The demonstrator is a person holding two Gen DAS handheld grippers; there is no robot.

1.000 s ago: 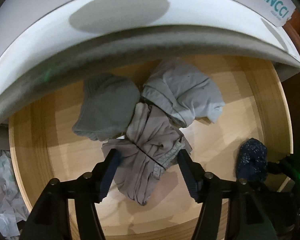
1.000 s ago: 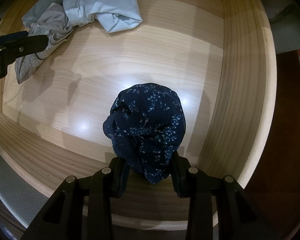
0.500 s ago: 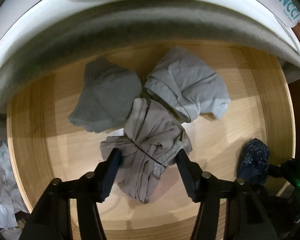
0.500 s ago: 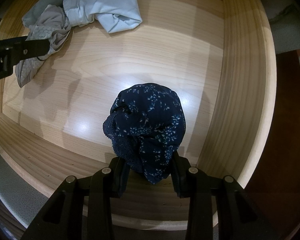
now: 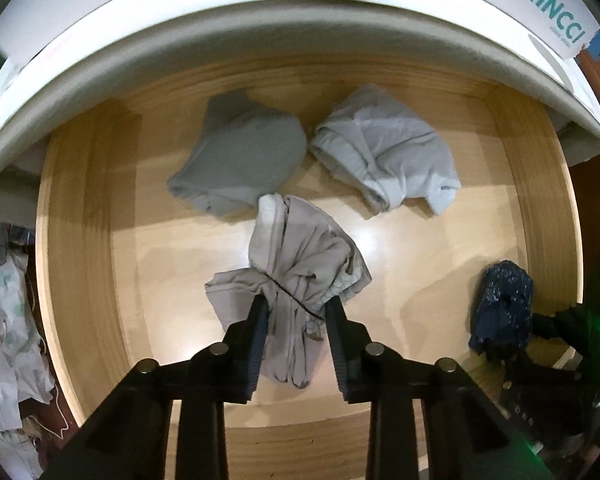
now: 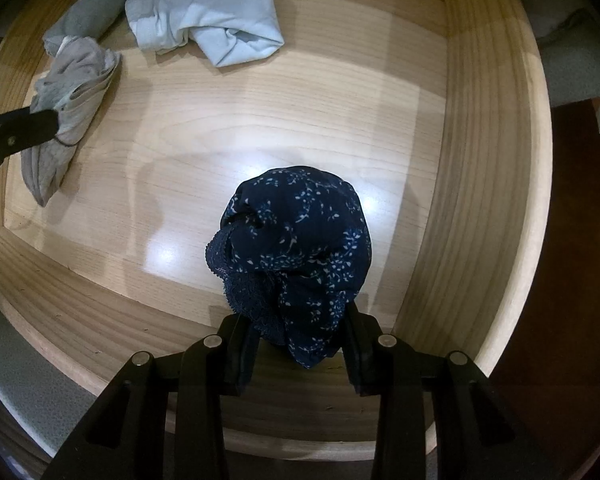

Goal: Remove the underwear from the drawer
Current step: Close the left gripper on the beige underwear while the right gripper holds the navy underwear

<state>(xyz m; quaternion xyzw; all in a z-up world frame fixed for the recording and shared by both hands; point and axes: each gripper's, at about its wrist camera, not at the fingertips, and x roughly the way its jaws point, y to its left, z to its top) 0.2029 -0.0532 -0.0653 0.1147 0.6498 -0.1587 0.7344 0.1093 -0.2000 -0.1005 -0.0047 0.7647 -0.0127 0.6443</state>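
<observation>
Nearest the left wrist camera, the left claw [image 5: 296, 312] points down into the wooden drawer [image 5: 80, 240], its jaws closing on a beige-grey pair of underwear [image 5: 300, 256] bunched between the pads. The cloth is crumpled, with a thin dark line across the pinched waist and a paler fold at its far end; its lower end hangs between the fingers. In the right wrist view the right claw [image 6: 296, 332] stands narrow, clamped on a navy pair [image 6: 300, 248] printed with small pale sprigs and edged with dark lace on the left (the pinched part of it is hidden behind the hanging cloth).

Farther in, two more pairs lie on the drawer floor: a grey-green one [image 5: 240, 160] on the left and a pale blue-grey one [image 5: 388, 152] on the right, close together near the back wall. Above them a white panel [image 5: 260, 12] with teal lettering overhangs the drawer and hides its rear edge. Left of the drawer, patterned fabric [image 5: 4, 320] shows only dimly.
</observation>
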